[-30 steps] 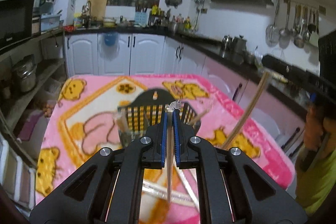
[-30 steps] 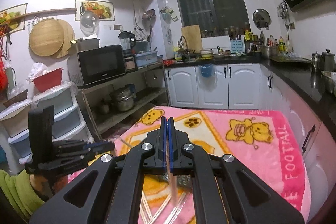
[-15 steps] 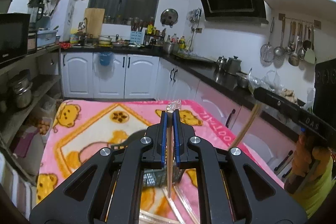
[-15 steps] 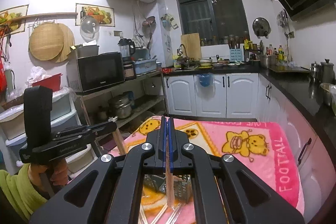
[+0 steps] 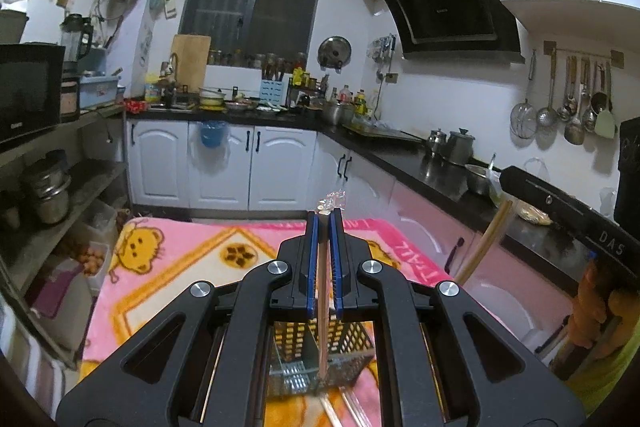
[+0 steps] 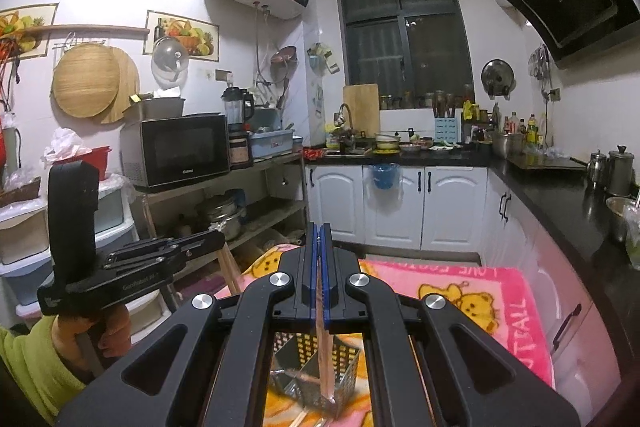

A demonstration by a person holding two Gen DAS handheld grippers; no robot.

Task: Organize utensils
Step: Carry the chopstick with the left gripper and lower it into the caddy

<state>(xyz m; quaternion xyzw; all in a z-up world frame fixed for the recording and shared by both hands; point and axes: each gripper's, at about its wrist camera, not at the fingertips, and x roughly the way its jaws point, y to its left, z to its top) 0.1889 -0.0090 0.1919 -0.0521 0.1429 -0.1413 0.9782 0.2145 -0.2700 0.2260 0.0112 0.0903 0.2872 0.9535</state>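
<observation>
Left gripper (image 5: 325,217): jaws nearly closed, clamped on chopstick (image 5: 322,307). Stick hangs down between blue pads, lower end inside black perforated basket (image 5: 344,341), beside its divider; clear wrap shows at fingertips.

Right gripper (image 6: 319,229): jaws nearly closed, clamped on second chopstick (image 6: 325,359). Lower end inside same basket (image 6: 348,363).

Basket sits on pink bear blanket (image 5: 172,267) over table. Loose chopsticks (image 5: 336,411) lie on blanket just in front of basket.

Both grippers high above basket, tilted down. Each visible in other's view: left (image 6: 216,239), right (image 5: 505,179).
</observation>
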